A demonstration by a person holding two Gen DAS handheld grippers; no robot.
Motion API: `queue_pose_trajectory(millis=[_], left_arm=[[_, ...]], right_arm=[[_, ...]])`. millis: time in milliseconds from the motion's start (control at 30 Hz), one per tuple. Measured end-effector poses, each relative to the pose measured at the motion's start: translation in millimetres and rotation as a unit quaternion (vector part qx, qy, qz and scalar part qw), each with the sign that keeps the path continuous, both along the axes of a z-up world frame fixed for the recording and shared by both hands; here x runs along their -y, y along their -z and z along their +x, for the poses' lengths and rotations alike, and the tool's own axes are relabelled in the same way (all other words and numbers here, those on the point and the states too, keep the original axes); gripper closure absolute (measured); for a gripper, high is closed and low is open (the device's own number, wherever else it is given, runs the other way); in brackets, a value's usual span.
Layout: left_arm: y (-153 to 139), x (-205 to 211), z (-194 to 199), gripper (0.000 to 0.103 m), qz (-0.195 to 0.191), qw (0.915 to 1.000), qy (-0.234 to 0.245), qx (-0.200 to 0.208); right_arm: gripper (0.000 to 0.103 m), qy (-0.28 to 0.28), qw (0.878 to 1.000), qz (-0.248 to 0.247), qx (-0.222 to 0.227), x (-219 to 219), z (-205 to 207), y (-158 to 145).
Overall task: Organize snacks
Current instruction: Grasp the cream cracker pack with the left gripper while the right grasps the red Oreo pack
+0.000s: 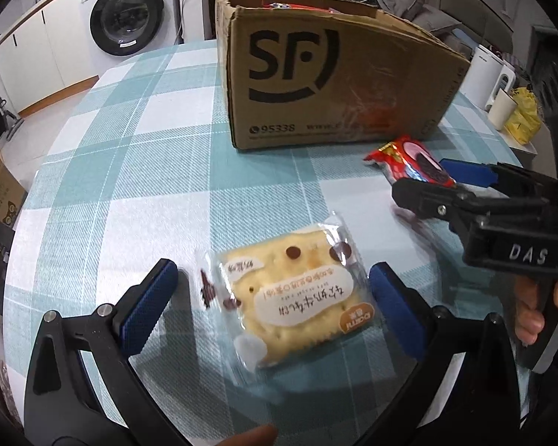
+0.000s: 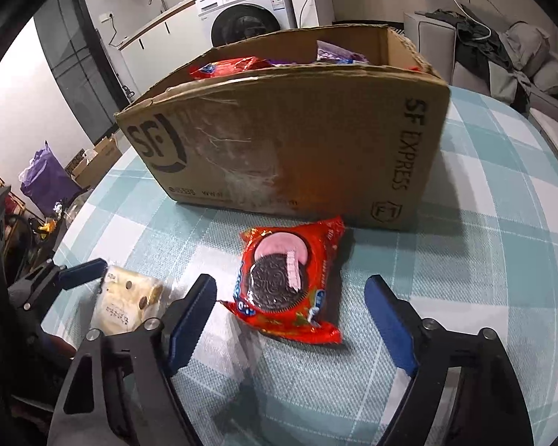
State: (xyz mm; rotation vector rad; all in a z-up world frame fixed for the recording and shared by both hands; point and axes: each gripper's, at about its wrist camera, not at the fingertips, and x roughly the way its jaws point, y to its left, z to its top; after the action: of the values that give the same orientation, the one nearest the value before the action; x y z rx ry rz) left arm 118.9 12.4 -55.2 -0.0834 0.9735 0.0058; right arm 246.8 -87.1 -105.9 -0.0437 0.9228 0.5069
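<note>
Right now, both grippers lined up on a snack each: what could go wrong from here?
1. The right gripper straddles the red cookie pack with pads not yet touching; closing on the loose crinkled wrapper edge may let it slip.
2. The left gripper is open around the cracker pack; a hard squeeze could crack the biscuit.
3. The two grippers sit close; lifting both towards the cardboard box risks a bump or catching its tall front wall.

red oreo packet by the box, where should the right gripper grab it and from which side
Grip the red Oreo packet across its puffy middle, coming down from above on the side away from the cardboard box. It lies flat on the table, between the right gripper pads, not yet pinched; the crimped ends are thin.
</note>
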Motion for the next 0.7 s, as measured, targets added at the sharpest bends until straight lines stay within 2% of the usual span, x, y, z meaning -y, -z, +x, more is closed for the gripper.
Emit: queue_pose_trajectory(millis=[100,233,467,633,700], left_arm=[[0.7,-0.3,1.3,0.001,0.002,1.0000,-0.004,-0.003],[2.1,5.4,-3.4,0.001,0.017,0.9998,-0.005,-0.008],[3.2,9.8,-12.9,0.001,0.023,0.9997,-0.005,-0.006],[3.1,9.8,-13.9,0.002,0.022,0.9997,-0.005,-0.003],[1.1,10.0,-15.5,0.008,0.022,0.9997,-0.010,0.000]], right_arm=[[0.025,0.000,1.000,-0.004,0.006,-2.6,-0.7,0.4],[0.033,0.001,1.000,-0.002,0.011,-2.7,-2.0,0.6],[0.052,-0.011,1.000,0.007,0.021,-3.7,-9.6,1.8],[0.057,-0.016,0.999,0.009,0.031,1.7,-15.0,-0.6],[0.058,-0.015,0.999,0.012,0.031,3.8,-19.0,-0.7]])
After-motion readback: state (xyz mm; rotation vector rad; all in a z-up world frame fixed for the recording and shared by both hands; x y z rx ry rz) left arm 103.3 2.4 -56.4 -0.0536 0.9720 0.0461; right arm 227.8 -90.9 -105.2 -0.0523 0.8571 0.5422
